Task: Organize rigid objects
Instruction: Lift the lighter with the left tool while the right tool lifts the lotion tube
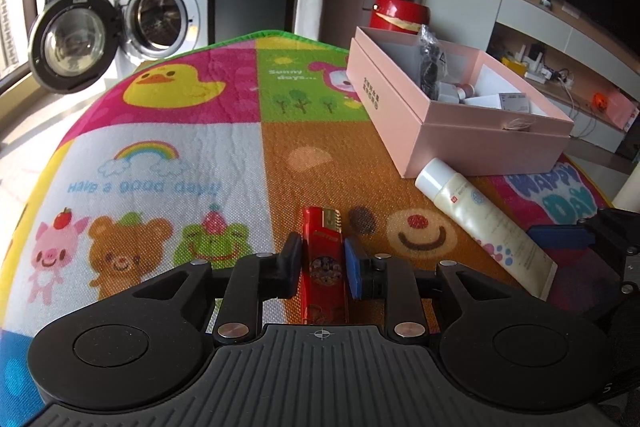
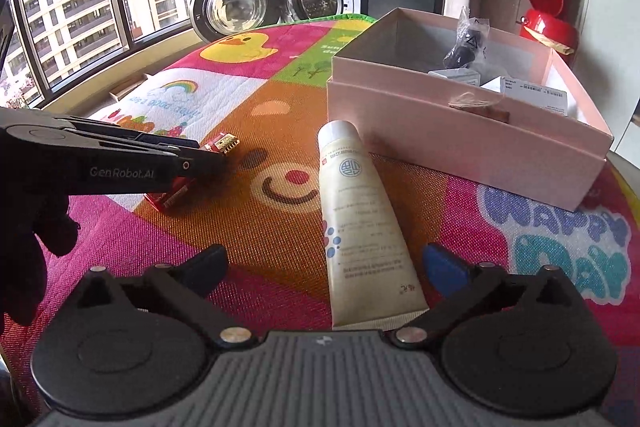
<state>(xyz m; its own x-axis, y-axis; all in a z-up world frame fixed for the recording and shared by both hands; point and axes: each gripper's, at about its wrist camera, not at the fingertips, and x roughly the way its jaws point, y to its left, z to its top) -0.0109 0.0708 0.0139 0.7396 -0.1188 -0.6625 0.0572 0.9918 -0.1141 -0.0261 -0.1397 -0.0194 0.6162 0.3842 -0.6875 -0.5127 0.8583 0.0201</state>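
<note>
Left gripper (image 1: pixel 322 259) low over the play mat (image 1: pixel 168 147), jaws closed in against the two long sides of the red lighter (image 1: pixel 323 263), black pad on its left, blue pad on its right; lighter lying flat on the orange panel of the mat, metal head pointing to the far side, body running back under the gripper. Seen from the right wrist camera as the same gripper (image 2: pixel 208 157) reaching in from the left, with the lighter (image 2: pixel 218 147) poking out past its tip and its red base showing beneath.

Right gripper (image 2: pixel 324 263) low over the mat (image 2: pixel 248 95), jaws spread wide, straddling the near, crimped end of the cream tube (image 2: pixel 360 227) without touching it; tube lying flat, white cap at the far end, just beside the near wall of the pink box (image 2: pixel 460 147). Whether cap and box touch, cannot tell.

Pink box (image 1: pixel 400 95) open on the right of the mat, holding a black item in a clear bag (image 1: pixel 430 63) and small white cartons. Red lidded can (image 1: pixel 394 7) behind the box, lid up. Washing machine (image 1: pixel 160 11) at the far left, door swung open
</note>
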